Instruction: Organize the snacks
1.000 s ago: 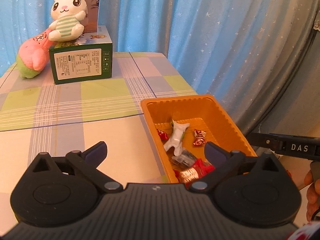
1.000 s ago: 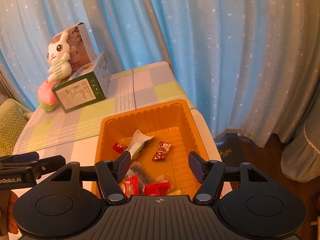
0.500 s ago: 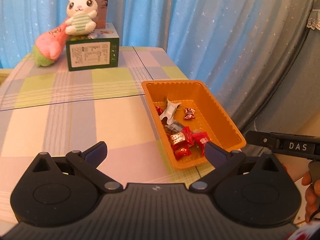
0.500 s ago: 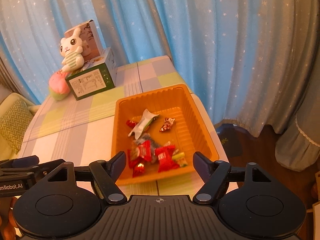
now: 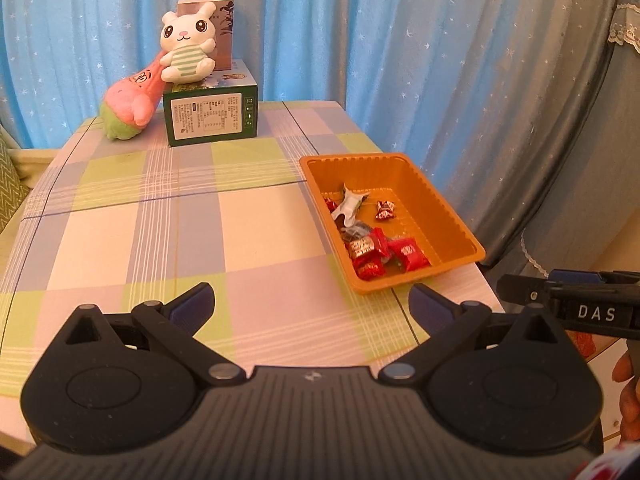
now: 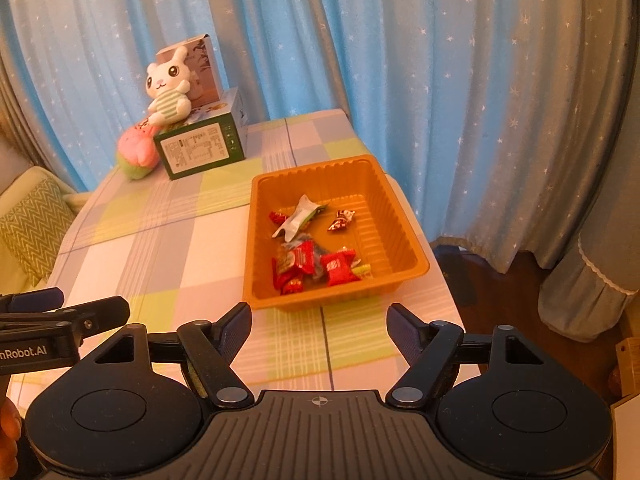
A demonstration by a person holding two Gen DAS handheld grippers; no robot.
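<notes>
An orange plastic tray (image 5: 452, 220) (image 6: 400, 216) sits at the right edge of the checked table. Inside it lie several red wrapped candies (image 5: 372, 250) (image 6: 312, 264), a small dark-red sweet (image 6: 342, 219) and a white torn wrapper (image 5: 350, 206) (image 6: 298, 220). My left gripper (image 5: 310, 296) hovers over the tablecloth, near and left of the tray's front corner, open and empty. My right gripper (image 6: 319, 314) hangs just in front of the tray's near rim, also open, with only tablecloth between its fingers.
At the far end of the table stands a green box (image 5: 210, 120) with a white rabbit plush (image 5: 186, 48) on top and a pink plush (image 5: 132, 108) leaning beside it. Blue starred curtains (image 5: 440, 60) close off the back and right. A green cushion (image 6: 32, 220) lies left.
Both grippers have drawn back and slightly up from the tray, which has gone from lying between the fingers to lying beyond the fingertips. The right jaws have widened a little.
</notes>
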